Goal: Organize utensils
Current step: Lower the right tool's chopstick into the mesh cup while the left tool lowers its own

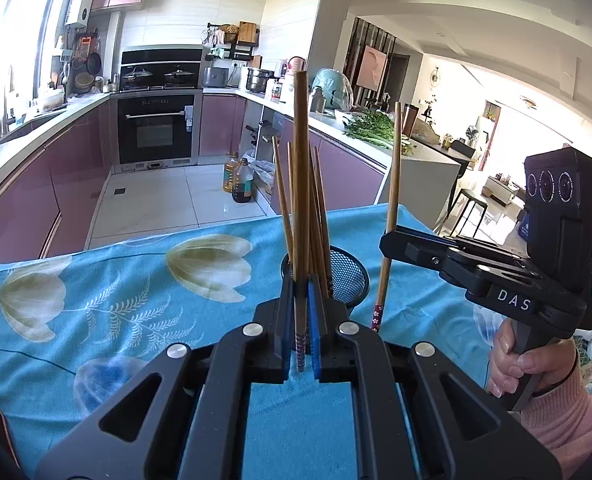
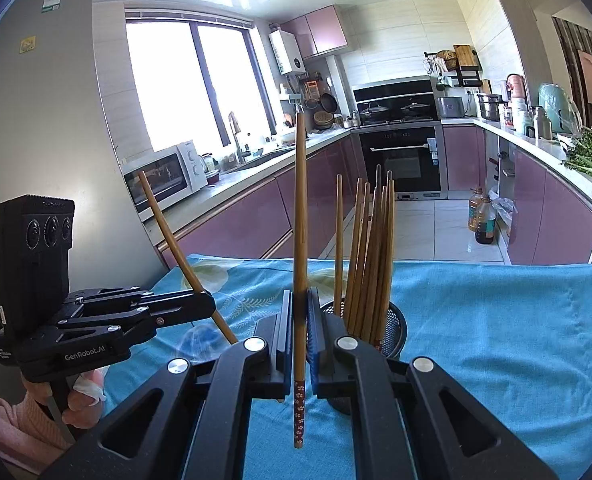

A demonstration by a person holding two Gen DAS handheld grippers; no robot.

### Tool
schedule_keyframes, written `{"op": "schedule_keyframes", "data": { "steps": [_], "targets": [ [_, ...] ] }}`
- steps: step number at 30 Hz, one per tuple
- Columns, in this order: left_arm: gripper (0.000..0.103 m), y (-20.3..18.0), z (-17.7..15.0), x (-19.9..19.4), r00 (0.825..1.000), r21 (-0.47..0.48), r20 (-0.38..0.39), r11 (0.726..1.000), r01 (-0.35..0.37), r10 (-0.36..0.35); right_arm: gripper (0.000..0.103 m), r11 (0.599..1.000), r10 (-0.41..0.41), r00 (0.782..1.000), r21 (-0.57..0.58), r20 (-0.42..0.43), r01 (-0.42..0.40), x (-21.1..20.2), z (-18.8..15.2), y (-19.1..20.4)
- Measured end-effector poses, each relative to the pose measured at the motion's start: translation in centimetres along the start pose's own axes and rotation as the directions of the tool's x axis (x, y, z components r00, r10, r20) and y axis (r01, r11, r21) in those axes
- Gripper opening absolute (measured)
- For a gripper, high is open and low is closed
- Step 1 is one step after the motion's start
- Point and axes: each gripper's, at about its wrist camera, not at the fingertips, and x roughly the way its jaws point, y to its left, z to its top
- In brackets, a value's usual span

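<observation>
A black mesh holder stands on the blue flowered tablecloth with several wooden chopsticks upright in it. In the left wrist view my left gripper is shut on one upright chopstick, just in front of the holder, patterned end down. To the right, my right gripper is shut on another chopstick, beside the holder. The right wrist view shows the right gripper clamping its chopstick left of the holder. There the left gripper holds a tilted chopstick.
The table's far edge drops to a tiled kitchen floor with oil bottles. Purple cabinets and an oven lie beyond. A hand in a pink sleeve grips the right tool's handle. A grey fridge wall stands to the left.
</observation>
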Motion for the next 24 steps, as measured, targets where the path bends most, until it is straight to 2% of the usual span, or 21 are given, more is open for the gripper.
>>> {"op": "schedule_keyframes", "data": {
  "steps": [24],
  "targets": [
    [0.008,-0.9,1.2,0.2,1.000,0.026,0.013,1.000,0.004,-0.004,0.006,1.000,0.004,1.000,-0.004,0.010,-0.004,0.4,1.2,0.4]
  ]
}}
